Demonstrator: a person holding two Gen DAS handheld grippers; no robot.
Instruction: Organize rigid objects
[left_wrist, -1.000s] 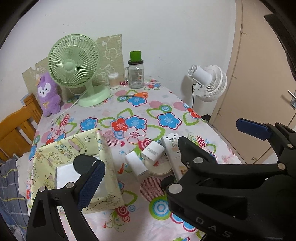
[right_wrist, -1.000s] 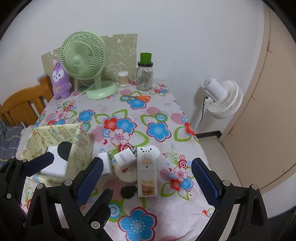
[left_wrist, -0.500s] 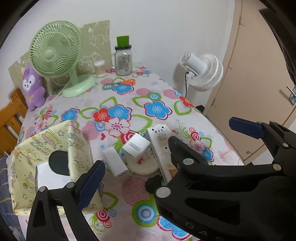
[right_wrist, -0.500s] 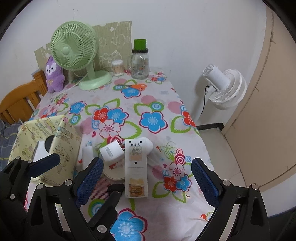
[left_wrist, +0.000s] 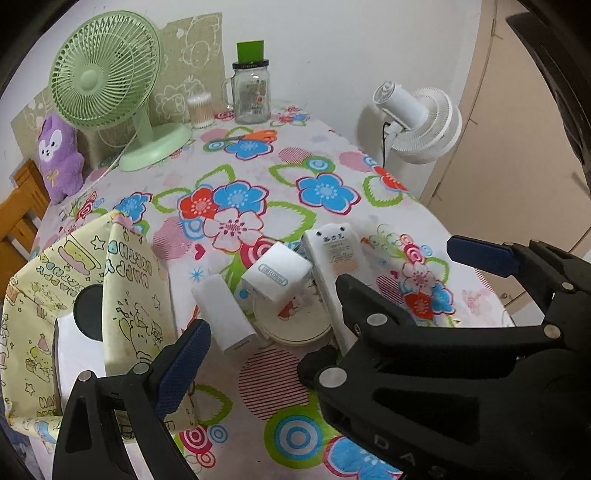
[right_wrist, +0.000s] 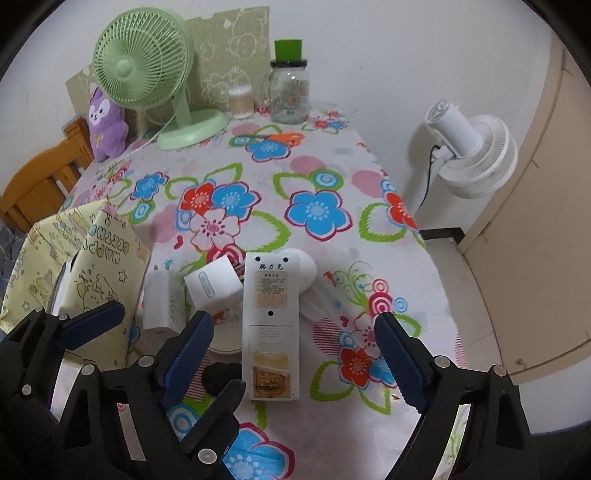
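Several white rigid pieces lie bunched near the table's front edge: a long remote-like unit (right_wrist: 271, 325) lying lengthwise, a cube-shaped charger (right_wrist: 214, 282) propped on a round cream lid (left_wrist: 295, 325), a taller white block (left_wrist: 223, 314) beside them, and a small black knob (right_wrist: 221, 373) just in front. At the front-left corner stands a yellow patterned fabric bin (left_wrist: 125, 295), with a white box (left_wrist: 79, 350) already inside it.

I judge this to be the approach to a pick, nothing lifted yet. My right gripper (right_wrist: 291, 354) has the long unit lying between its blue pads, and its jaws have just been closing, though the pads are clear of the unit on both sides (so no grip yet). The next move calls for lowering further and squeezing across its narrow width, then carrying it to the bin.

My left gripper (left_wrist: 325, 295) stands wide open and empty, pitched steeply down over the cluster, alongside the right one.
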